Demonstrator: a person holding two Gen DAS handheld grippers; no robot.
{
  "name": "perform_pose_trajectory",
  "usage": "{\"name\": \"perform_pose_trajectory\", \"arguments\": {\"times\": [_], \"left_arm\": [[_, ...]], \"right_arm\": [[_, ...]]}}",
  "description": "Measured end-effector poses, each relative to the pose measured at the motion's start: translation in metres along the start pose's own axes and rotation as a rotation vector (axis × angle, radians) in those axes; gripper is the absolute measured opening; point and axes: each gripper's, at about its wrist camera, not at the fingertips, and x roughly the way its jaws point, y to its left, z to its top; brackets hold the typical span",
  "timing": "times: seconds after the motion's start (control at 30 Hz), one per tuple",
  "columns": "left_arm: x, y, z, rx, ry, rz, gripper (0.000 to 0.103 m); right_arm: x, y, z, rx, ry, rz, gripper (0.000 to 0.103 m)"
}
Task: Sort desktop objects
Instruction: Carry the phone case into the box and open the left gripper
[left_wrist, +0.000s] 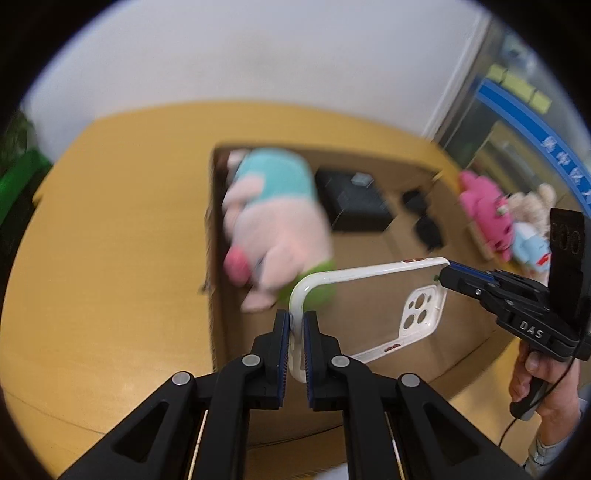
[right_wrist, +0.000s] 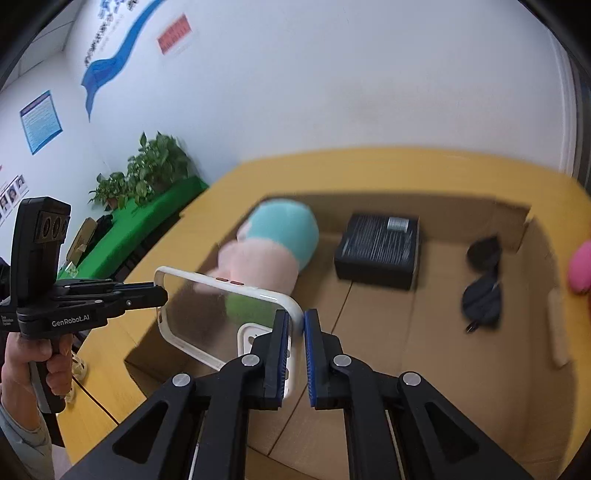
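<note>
A clear phone case with a white rim hangs in the air over an open cardboard box, held at both ends. My left gripper is shut on one end of its rim. My right gripper pinches the other end, by the camera cutout. In the right wrist view the case sits between my right gripper and the left gripper. Inside the box lie a pink and teal plush toy, a black box and black sunglasses.
The box stands on a yellow wooden table. Pink and other plush toys lie on the table to the right of the box. A white wall is behind; a green bench with potted plants stands at the left.
</note>
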Motion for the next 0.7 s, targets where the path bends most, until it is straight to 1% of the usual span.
{"name": "perform_pose_trajectory", "arguments": {"times": [0.03, 0.17, 0.37, 0.43, 0.53, 0.6, 0.63, 0.67, 0.7], "left_arm": [[0.011, 0.001, -0.003, 0.007, 0.036, 0.025, 0.007], [0.035, 0.004, -0.012, 0.023, 0.138, 0.113, 0.007], [0.044, -0.009, -0.014, 0.097, 0.203, 0.251, 0.007], [0.050, -0.011, -0.015, 0.124, 0.221, 0.293, 0.007], [0.052, -0.016, -0.018, 0.145, 0.222, 0.337, 0.007], [0.048, -0.014, -0.019, 0.127, 0.205, 0.326, 0.007], [0.042, -0.013, -0.020, 0.118, 0.185, 0.313, 0.007], [0.033, -0.014, -0.020, 0.116, 0.147, 0.295, 0.007], [0.019, -0.015, -0.018, 0.114, 0.088, 0.285, 0.007]], "right_arm": [[0.011, -0.003, -0.004, 0.018, 0.027, 0.008, 0.008], [0.041, -0.008, -0.019, 0.052, 0.120, 0.020, 0.008], [0.064, -0.004, -0.033, 0.056, 0.220, -0.001, 0.009], [0.064, -0.005, -0.032, 0.072, 0.225, 0.009, 0.009], [0.067, -0.001, -0.034, 0.061, 0.246, -0.007, 0.009], [0.067, 0.001, -0.035, 0.060, 0.251, -0.011, 0.011], [0.066, 0.002, -0.035, 0.057, 0.246, -0.019, 0.011], [0.064, 0.002, -0.034, 0.057, 0.239, -0.019, 0.013], [0.061, 0.002, -0.033, 0.060, 0.229, -0.015, 0.017]]}}
